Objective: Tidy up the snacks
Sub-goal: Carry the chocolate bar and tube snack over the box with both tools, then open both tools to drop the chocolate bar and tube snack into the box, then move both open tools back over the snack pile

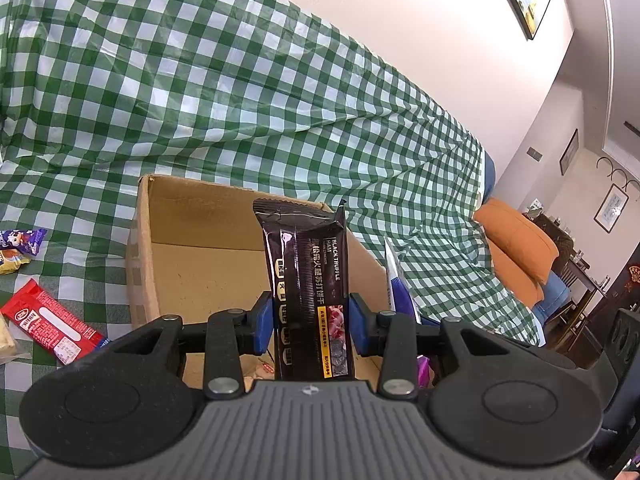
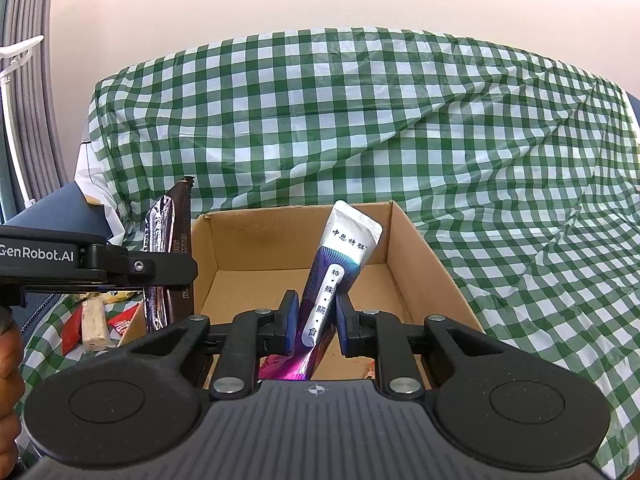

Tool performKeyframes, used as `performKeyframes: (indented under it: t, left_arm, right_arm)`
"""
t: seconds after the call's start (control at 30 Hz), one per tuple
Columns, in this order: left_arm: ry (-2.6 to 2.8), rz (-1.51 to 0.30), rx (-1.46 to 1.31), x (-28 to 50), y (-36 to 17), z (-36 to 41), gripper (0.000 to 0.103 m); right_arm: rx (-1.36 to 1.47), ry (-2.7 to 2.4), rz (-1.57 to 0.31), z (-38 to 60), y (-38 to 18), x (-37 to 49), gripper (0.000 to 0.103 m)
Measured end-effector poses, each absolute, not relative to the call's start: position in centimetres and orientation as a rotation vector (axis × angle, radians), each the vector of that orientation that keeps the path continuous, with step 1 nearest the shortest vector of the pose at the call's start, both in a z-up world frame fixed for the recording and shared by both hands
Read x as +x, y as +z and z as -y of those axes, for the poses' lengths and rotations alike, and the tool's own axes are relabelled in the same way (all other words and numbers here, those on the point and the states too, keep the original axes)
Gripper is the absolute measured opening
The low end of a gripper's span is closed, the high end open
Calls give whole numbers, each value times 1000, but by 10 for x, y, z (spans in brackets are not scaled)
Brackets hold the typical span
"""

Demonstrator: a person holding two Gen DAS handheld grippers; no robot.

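Left tongs point(image 1: 312, 322) clamped on black cracker pack point(image 1: 308, 280), centre frame, over the cardboard box point(image 1: 192, 220); right tongs point(image 2: 316, 320) clamped on white-purple sachet point(image 2: 340, 268) above the same box; box nearly bare; red packet point(image 1: 52, 326) and other snacks lower left, apparently unsorted.

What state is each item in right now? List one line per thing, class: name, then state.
left gripper: shut on black truffle cracker pack, held upright over the box
right gripper: shut on silver-purple sachet, tilted
cardboard box: open-topped
red snack pack: lying flat on the checked cloth
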State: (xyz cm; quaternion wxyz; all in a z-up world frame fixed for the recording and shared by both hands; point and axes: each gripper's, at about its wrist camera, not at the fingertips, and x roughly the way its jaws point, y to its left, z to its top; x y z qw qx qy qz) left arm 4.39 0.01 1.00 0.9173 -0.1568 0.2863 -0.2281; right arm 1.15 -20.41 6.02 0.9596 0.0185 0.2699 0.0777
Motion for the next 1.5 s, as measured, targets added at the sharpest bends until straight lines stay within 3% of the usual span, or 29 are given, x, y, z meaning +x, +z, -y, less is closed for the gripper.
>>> performKeyframes:
  t: [0.5,0.57,0.6,0.63,0.67,0.93,1.03,1.17,1.3,1.37,1.5]
  left_arm:
    - [-511,-579,-329,43,15,0,44]
    - [-532,-585,-327,43,15,2,60]
    - [-525,-578,-311,41,15,3,60]
    - [-520,-576,-297,40,15,4,60]
    - [-519,-578,-295,40,15,4,60]
    - [-482,-551,-269,37,15,-3,59]
    - [-476,-528,-221,32,16,-3,53]
    - [-452,-493,-120,21,19,-5,34]
    - [-420,-499,47,13,21,-8,21]
    - [-442,-494,85,13,27,-14,5]
    - [-420,-498,132,24,41,-33,4]
  right_arm:
    - [34,154,-550,204,60,12,22]
    - [30,153,-564,204,58,13,29]
    - [25,150,-579,203,57,15,36]
    - [14,142,-592,201,55,16,51]
    - [5,134,-594,200,54,16,55]
    - [-2,140,-591,196,54,17,57]
    - [-9,149,-587,192,54,18,57]
    - [-4,160,-590,187,54,20,61]
    - [3,181,-592,174,54,21,62]
    - [4,194,-586,166,55,21,62]
    - [4,230,-569,149,56,21,57]
